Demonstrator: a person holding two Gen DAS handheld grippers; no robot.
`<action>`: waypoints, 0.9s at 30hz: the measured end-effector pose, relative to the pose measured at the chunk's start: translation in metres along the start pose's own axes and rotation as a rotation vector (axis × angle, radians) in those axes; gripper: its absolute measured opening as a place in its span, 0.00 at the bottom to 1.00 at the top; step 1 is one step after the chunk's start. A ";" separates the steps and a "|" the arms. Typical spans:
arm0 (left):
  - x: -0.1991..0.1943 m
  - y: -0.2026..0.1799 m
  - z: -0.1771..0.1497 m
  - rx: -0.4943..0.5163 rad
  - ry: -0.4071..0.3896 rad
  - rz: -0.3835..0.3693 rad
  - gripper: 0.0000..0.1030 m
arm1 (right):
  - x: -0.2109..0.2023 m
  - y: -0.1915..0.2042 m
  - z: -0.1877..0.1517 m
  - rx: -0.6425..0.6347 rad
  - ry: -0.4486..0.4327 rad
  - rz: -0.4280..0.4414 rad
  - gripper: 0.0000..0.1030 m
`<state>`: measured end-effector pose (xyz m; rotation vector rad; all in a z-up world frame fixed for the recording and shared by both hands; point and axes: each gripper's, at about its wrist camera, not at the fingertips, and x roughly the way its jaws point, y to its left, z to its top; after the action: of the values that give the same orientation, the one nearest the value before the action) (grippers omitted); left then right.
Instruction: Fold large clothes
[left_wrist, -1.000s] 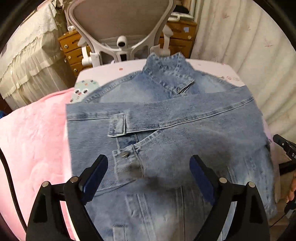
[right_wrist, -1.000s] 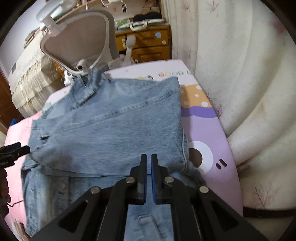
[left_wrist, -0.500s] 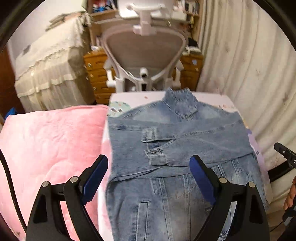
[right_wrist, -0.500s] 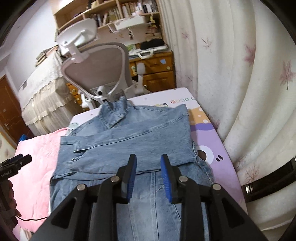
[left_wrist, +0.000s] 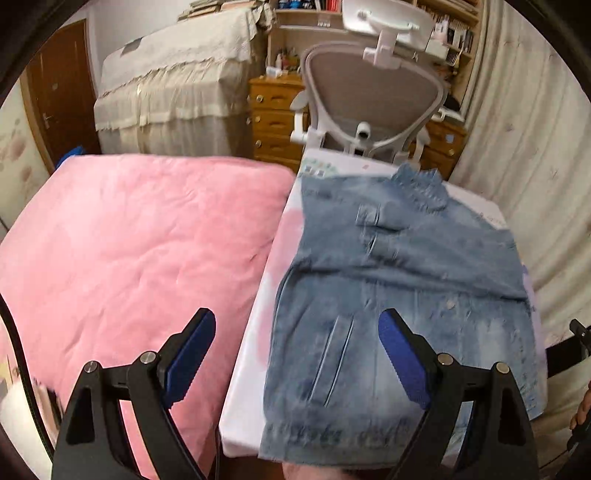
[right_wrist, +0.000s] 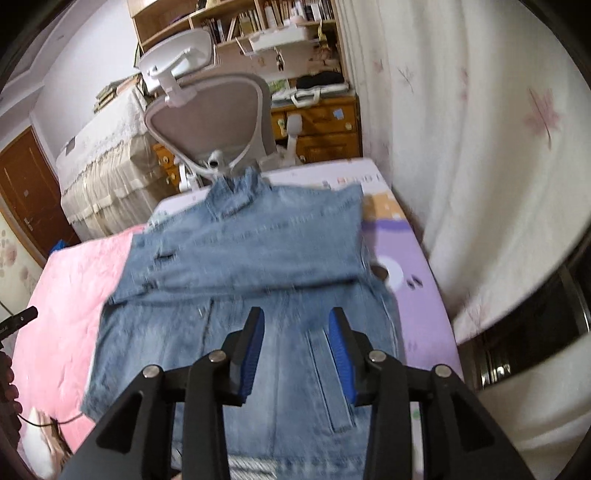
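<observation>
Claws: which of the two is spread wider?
The left claw: its blue pads stand far apart over the denim jacket, while the right claw shows a narrower gap.

A white mesh-backed office chair (left_wrist: 371, 99) stands at twelve o'clock, its headrest (right_wrist: 177, 62) raised above the grey back. Behind it sits a honey-coloured wooden chest of drawers (left_wrist: 271, 122), and higher up a bookshelf (right_wrist: 236, 22) crowded with books runs along the wall. At ten o'clock a piece of furniture lies draped under a cream lace-trimmed cover (left_wrist: 173, 85), with a dark brown door (left_wrist: 59, 92) to its left. A pale curtain (right_wrist: 461, 147) printed with faint pink leaves hangs down the whole three o'clock side. A thick pink quilt (left_wrist: 129, 258) fills the nine o'clock area. The wall (right_wrist: 74, 74) above is plain and pale violet.
</observation>
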<state>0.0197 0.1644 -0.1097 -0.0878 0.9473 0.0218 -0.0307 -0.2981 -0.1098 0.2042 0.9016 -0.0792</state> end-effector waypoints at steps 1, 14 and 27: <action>0.004 0.000 -0.009 0.004 0.015 0.004 0.86 | 0.000 -0.004 -0.008 -0.005 0.014 -0.006 0.36; 0.081 0.023 -0.114 -0.036 0.266 -0.039 0.86 | 0.016 -0.076 -0.105 0.070 0.186 -0.061 0.44; 0.110 0.034 -0.137 -0.114 0.282 -0.208 0.78 | 0.043 -0.090 -0.128 0.126 0.248 0.019 0.44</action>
<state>-0.0285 0.1843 -0.2809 -0.3009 1.2140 -0.1322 -0.1168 -0.3585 -0.2334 0.3458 1.1427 -0.0944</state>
